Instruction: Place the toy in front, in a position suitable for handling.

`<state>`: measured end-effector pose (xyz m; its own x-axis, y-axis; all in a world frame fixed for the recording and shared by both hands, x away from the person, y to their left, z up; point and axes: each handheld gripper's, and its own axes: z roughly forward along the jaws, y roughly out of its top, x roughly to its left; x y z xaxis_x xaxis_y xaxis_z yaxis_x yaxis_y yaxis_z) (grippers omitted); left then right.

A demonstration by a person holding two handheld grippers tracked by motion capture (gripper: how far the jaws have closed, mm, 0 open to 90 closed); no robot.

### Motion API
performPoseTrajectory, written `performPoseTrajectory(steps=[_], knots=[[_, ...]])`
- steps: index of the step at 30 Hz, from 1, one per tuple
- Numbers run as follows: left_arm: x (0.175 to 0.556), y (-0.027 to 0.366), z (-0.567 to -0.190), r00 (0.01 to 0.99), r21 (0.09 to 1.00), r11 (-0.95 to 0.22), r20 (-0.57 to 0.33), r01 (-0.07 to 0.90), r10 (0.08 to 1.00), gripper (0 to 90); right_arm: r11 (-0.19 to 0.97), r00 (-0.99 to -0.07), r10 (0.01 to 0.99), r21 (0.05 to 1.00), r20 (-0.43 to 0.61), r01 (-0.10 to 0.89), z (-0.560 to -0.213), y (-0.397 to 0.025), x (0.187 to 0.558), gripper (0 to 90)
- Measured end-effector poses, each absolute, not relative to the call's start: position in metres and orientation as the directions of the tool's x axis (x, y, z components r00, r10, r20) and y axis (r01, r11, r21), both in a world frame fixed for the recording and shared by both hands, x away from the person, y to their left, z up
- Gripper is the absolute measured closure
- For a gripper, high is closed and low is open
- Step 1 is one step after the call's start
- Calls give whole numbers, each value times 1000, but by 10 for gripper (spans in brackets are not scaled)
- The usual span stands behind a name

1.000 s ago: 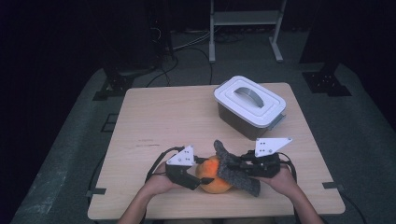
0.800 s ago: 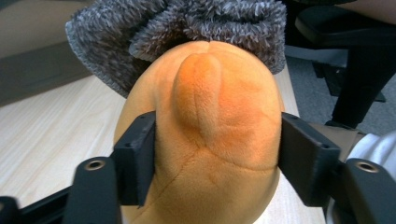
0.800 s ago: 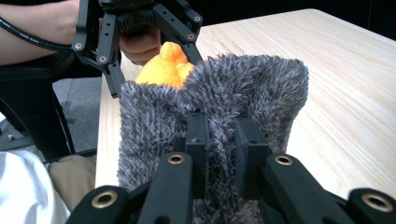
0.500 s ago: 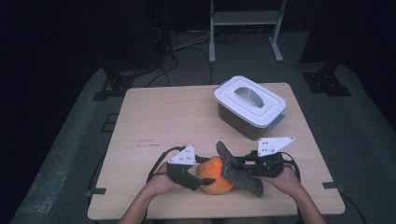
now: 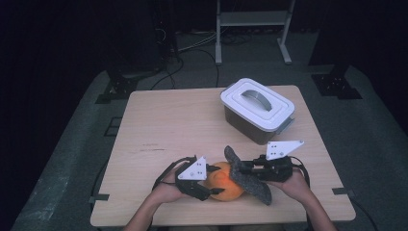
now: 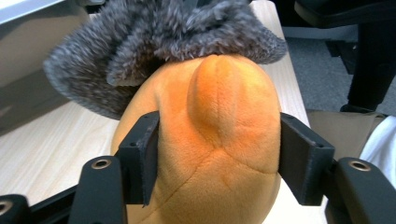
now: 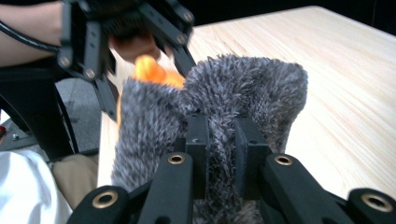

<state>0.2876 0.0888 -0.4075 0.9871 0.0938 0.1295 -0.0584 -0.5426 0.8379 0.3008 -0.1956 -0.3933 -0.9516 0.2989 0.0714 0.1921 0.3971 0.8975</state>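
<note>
Here, at the near edge of the table (image 5: 159, 125), both tools meet on one soft toy. The left gripper (image 5: 199, 185) has its jaws clamped on the orange plush body (image 5: 226, 185), one pad on each flank, as the left gripper view shows (image 6: 219, 140). The right gripper (image 5: 248, 169) is pinched tight on the grey furry piece (image 5: 248, 180), with fur squeezed between its two pads in the right gripper view (image 7: 219, 140).

Key relation: the grey piece lies on the right-hand side of the orange body, touching and draped over its far end. Its long axis runs from the upper left toward the near right corner, slanting across the line between the two tools. The tools face each other almost head-on, so any pull apart would run along the table's near edge.

Room: open tabletop to the left and ahead of the toy. The white lidded box (image 5: 257, 109) stands well apart, toward the far right. The near edge is close under both hands (image 5: 166, 192), so little margin toward the person. I cannot tell whether the grey piece is sewn to the body or loose.
</note>
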Motion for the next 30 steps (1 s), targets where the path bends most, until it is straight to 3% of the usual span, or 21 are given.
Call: performPoseTrajectory(steps=[7,13,17,23,30], knots=[[290,87,-411,990,858,-513,76,-5,117,230,388,-966,253,908,60,158,-389,-179,296,774],[288,82,-412,989,857,-514,97,-26,111,324,376,-961,268,912,65,167,-386,-184,296,775],[286,81,-412,988,848,-528,118,-50,95,332,395,-971,235,908,46,139,-384,-174,292,775],[289,86,-412,989,854,-518,107,-40,99,340,381,-959,269,904,92,194,-393,-186,301,775],[300,99,-414,988,878,-477,39,36,148,339,380,-936,325,887,138,263,-405,-204,311,775]])
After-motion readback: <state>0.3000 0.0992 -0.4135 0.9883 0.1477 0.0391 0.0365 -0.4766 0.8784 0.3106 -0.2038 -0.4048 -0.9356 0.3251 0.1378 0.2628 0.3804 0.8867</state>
